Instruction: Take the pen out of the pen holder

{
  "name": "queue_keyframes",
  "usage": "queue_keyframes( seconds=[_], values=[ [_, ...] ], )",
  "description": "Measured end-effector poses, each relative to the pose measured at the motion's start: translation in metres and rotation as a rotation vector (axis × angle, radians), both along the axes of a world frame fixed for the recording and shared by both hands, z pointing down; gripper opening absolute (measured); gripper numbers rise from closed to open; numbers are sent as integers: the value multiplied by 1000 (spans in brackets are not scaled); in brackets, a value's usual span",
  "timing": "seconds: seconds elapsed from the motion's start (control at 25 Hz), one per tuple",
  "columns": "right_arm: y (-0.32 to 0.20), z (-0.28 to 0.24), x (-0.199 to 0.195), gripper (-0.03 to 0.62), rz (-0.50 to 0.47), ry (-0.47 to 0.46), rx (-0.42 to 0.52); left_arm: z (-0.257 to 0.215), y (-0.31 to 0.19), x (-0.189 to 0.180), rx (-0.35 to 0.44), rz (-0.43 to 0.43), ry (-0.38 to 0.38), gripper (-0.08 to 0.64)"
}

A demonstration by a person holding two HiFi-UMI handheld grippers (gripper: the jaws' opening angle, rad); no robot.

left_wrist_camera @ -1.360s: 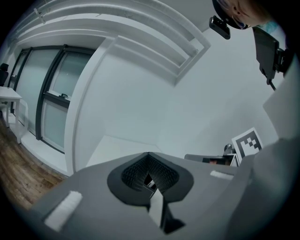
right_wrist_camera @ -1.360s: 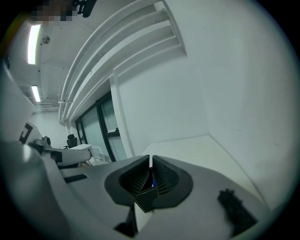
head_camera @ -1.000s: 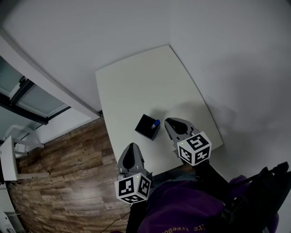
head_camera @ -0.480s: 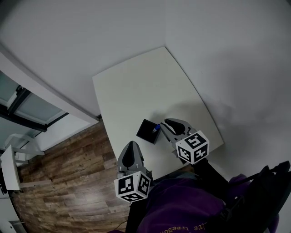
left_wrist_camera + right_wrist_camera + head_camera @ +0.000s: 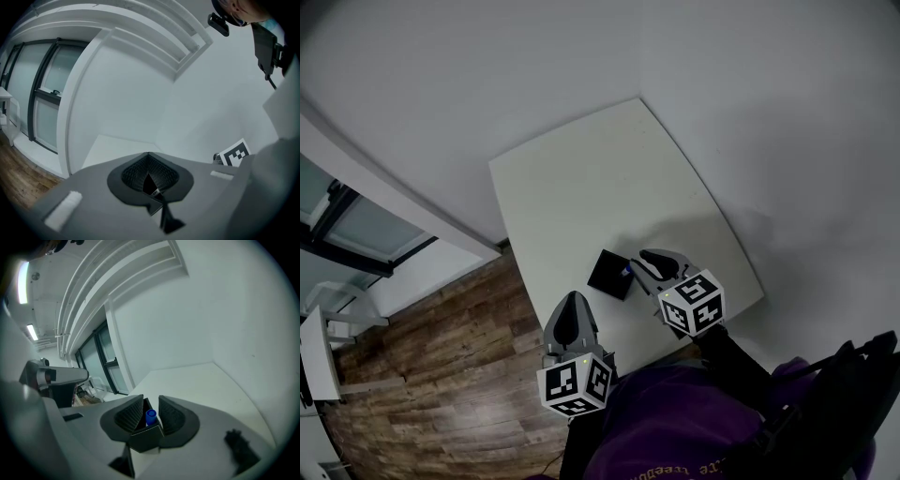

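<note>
**Right gripper straddles the pen in its holder**

The pale, white rectangular surface (image 5: 609,178) stands in a corner of plain walls, with brown wood-plank floor (image 5: 441,375) along its left side.

The left gripper (image 5: 572,302) hangs over the near edge of the surface, well apart from the task's things. In the left gripper view its ribbed dark pads are clenched together at the tips with nothing between them (image 5: 148,157).

The right gripper (image 5: 641,260) reaches in from the right, its tips just beside the holder. In the right gripper view it is released (image 5: 151,404): the two ribbed pads stand apart, one on each side of the pen, and neither plainly touches it.

The black, square, open-topped pen holder (image 5: 607,272) stands upright on the surface near its front edge. From the right gripper view one of its corners (image 5: 146,437) sits low between the jaws.

The blue-capped pen (image 5: 625,272) stands in the holder at the side nearest the right gripper, its round blue end (image 5: 150,417) rising above the rim, between the two pads.
</note>
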State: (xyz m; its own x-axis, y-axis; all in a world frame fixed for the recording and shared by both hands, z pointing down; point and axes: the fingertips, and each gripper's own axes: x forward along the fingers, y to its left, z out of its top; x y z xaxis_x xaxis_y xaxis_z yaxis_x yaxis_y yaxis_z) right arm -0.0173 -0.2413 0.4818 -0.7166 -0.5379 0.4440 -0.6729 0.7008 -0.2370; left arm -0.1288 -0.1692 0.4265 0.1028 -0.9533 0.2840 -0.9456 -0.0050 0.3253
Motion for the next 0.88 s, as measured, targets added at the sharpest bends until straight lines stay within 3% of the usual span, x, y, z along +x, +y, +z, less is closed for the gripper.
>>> queue_keyframes(
  seconds=[0.88],
  values=[
    [1,34,-14,103,-39,100,-51,6,0,-19,-9,-16,7,6]
  ],
)
